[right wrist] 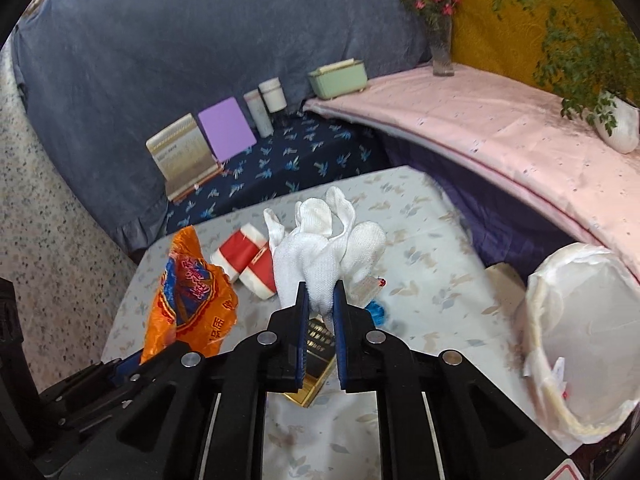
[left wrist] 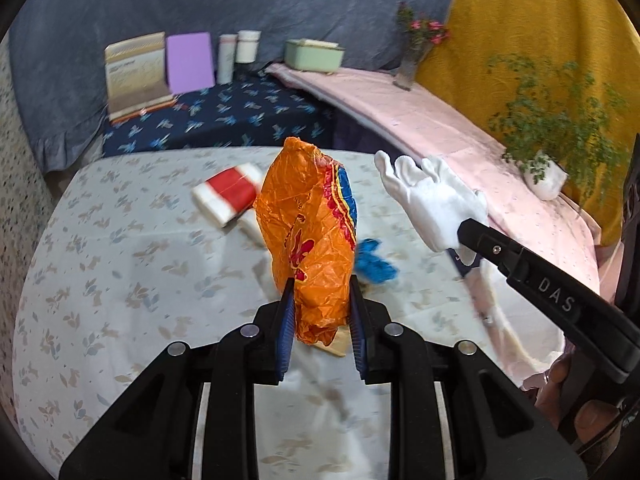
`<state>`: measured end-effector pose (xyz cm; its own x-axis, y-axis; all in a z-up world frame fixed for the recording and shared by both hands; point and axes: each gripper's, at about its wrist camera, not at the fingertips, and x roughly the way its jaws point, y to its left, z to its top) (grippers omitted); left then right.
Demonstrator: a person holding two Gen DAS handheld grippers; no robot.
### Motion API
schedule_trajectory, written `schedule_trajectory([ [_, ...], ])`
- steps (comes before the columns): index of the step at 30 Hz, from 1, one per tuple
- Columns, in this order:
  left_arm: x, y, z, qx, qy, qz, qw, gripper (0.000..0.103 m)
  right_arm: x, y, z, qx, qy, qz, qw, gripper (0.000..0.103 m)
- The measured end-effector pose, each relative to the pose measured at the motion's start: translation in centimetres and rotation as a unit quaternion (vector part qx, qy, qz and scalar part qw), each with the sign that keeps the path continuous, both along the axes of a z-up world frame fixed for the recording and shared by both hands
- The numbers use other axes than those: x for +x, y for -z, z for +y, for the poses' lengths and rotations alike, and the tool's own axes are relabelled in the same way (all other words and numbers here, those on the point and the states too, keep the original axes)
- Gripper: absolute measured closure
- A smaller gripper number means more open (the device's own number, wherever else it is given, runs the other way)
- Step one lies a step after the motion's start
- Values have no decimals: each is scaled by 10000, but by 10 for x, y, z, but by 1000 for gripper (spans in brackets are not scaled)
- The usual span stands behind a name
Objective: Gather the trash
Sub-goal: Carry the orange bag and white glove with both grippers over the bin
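Observation:
My left gripper [left wrist: 321,292] is shut on a crumpled orange plastic wrapper [left wrist: 316,240], held upright above the floral tablecloth [left wrist: 120,264]. In the right wrist view the same wrapper [right wrist: 188,292] rises at the lower left. My right gripper [right wrist: 322,292] is shut on a white cloth glove [right wrist: 320,256], lifted off the table; the left wrist view shows that glove [left wrist: 432,196] at the right. On the table lie a red-and-white packet [right wrist: 244,260], a small blue scrap [right wrist: 376,312] and a gold box [right wrist: 316,364], partly hidden under the right gripper's fingers.
A bin lined with a white bag [right wrist: 580,320] stands at the table's right edge. Behind are a dark blue patterned surface [right wrist: 304,156] with books and bottles, and a pink-covered ledge [right wrist: 500,128] with a green box [right wrist: 338,78], a vase [right wrist: 442,52] and a potted plant [right wrist: 616,128].

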<state>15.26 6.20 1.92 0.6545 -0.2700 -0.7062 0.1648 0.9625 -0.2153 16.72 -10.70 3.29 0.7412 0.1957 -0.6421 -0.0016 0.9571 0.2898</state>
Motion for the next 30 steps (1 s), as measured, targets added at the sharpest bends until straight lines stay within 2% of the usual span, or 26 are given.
schedule_trajectory([
  [6,-7,-20,-44,-18,344,-151,9993,80,-23,-21,-44,54,364,-225,9991,92],
  [12,-20,-33,-100,50,822,-303,9961,80,-51,-27,-94,82,776,-311,9965,92],
  [21,-41,-35,-190,154,1567,-375,9868,80,-95,-20,-173,208,1501,-348,9878,92],
  [30,-50,-28,-249,276,2049,-321,9779,80,-127,-4,-230,333,2035,-263,9782,92],
])
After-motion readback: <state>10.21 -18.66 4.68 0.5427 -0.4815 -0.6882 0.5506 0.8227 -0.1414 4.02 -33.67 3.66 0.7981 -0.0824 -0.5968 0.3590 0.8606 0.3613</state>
